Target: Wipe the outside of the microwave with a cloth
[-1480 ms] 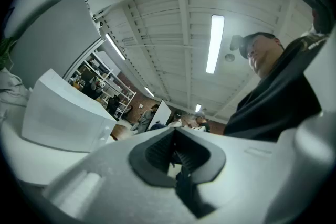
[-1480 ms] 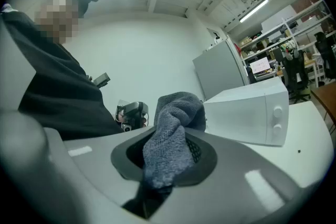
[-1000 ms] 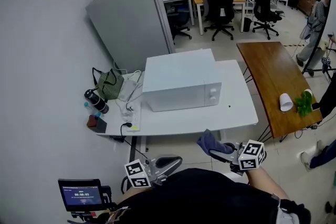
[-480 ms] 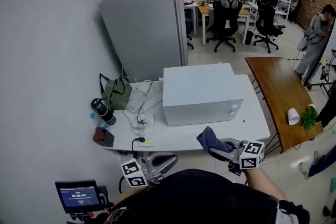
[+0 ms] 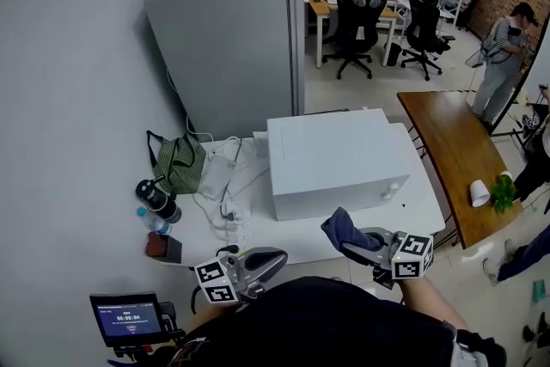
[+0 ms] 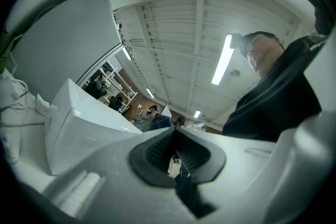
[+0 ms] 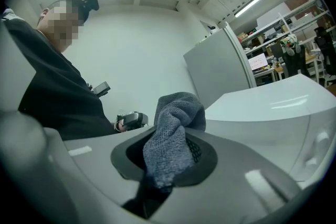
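Note:
A white microwave stands on a white table, its door and knobs facing the near right. The right gripper view shows the microwave at the right. My right gripper is shut on a blue-grey cloth, held low in front of the microwave and apart from it. The cloth sticks up from between the shut jaws. My left gripper hangs near the table's front edge, jaws closed with nothing in them. In the left gripper view the microwave is at the left.
A green bag, a power strip with cables, a dark flask and a small red-brown box lie on the table's left part. A tall grey cabinet stands behind. A wooden table is to the right.
The head view has shifted, so the microwave now sits closer and more central. Both grippers keep their places in front of me, the cloth still held in the right one.

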`<state>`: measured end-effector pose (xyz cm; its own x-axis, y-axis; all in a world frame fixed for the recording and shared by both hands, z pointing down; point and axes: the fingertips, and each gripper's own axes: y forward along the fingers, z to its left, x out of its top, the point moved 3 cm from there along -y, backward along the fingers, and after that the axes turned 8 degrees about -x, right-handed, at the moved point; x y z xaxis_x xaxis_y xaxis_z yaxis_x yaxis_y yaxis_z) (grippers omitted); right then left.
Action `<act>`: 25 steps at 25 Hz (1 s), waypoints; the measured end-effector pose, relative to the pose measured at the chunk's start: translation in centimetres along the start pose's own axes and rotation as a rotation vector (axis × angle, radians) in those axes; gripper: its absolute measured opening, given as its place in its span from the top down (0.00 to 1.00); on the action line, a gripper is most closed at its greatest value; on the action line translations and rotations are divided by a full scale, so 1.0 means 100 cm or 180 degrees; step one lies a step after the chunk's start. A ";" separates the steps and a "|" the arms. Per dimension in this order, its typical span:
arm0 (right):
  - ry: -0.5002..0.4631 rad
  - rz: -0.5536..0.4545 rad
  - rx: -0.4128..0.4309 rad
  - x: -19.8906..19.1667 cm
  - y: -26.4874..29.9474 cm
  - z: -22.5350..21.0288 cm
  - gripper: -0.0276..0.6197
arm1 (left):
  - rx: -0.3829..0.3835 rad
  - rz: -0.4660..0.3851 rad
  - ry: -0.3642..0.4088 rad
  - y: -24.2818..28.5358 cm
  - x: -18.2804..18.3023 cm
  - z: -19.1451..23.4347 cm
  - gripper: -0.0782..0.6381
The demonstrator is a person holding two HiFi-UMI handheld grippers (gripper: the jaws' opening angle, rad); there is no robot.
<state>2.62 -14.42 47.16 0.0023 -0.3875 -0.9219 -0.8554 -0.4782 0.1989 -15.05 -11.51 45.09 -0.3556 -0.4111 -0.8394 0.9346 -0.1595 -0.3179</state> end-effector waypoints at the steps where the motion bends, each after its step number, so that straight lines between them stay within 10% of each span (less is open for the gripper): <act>1: -0.0003 -0.0015 -0.0008 0.004 -0.002 -0.012 0.85 | -0.0005 0.0020 -0.0013 0.007 0.000 0.008 0.89; 15: -0.1050 0.0150 0.0531 0.095 0.010 -0.180 0.85 | 0.0719 -0.0079 0.0309 0.114 0.023 0.101 0.89; 25: -0.1458 0.0432 0.0753 0.106 0.116 -0.162 0.85 | 0.0924 -0.0281 0.0444 0.052 0.041 0.106 0.89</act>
<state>1.06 -36.81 45.07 -0.2976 -0.0243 -0.9544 -0.9259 -0.2364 0.2947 -11.63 -23.49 44.66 -0.4127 -0.2607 -0.8728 0.8531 -0.4463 -0.2702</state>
